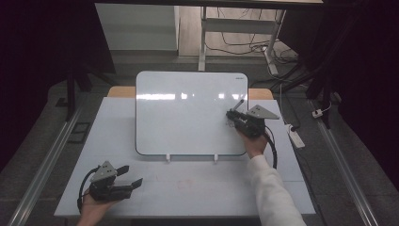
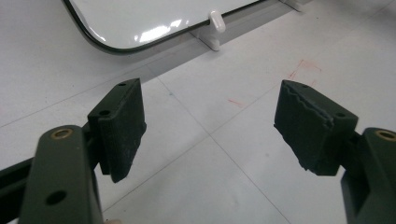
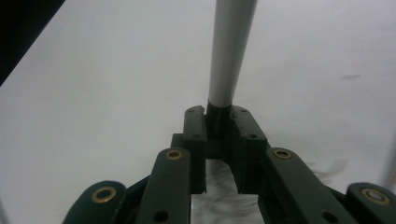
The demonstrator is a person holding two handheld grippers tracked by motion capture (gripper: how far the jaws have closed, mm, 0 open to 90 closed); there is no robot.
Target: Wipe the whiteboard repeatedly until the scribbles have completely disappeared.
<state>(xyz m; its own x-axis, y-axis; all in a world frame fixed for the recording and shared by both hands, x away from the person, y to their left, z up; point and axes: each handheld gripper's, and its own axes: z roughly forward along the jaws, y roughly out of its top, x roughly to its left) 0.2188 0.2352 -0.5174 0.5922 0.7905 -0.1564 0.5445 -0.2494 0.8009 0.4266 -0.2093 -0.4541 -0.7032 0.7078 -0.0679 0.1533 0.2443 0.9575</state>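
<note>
A whiteboard (image 1: 188, 110) leans on two small white stands on the white table (image 1: 188, 188). My right gripper (image 1: 234, 114) is over the board's right part, shut on a grey marker (image 1: 239, 105) that points up and away from the jaws. In the right gripper view the marker (image 3: 231, 51) rises from between the closed jaws over the white board surface (image 3: 116, 93). My left gripper (image 1: 131, 177) rests near the table's front left corner, open, with nothing between its pads (image 2: 123, 126). In the left gripper view the board's lower left corner (image 2: 107, 46) and one stand (image 2: 215, 25) lie ahead.
Faint red marks (image 2: 306, 67) show on the table in front of the board. A white power strip (image 1: 296, 135) lies off the table's right edge. Desk legs and cables (image 1: 244, 44) are on the floor behind the table.
</note>
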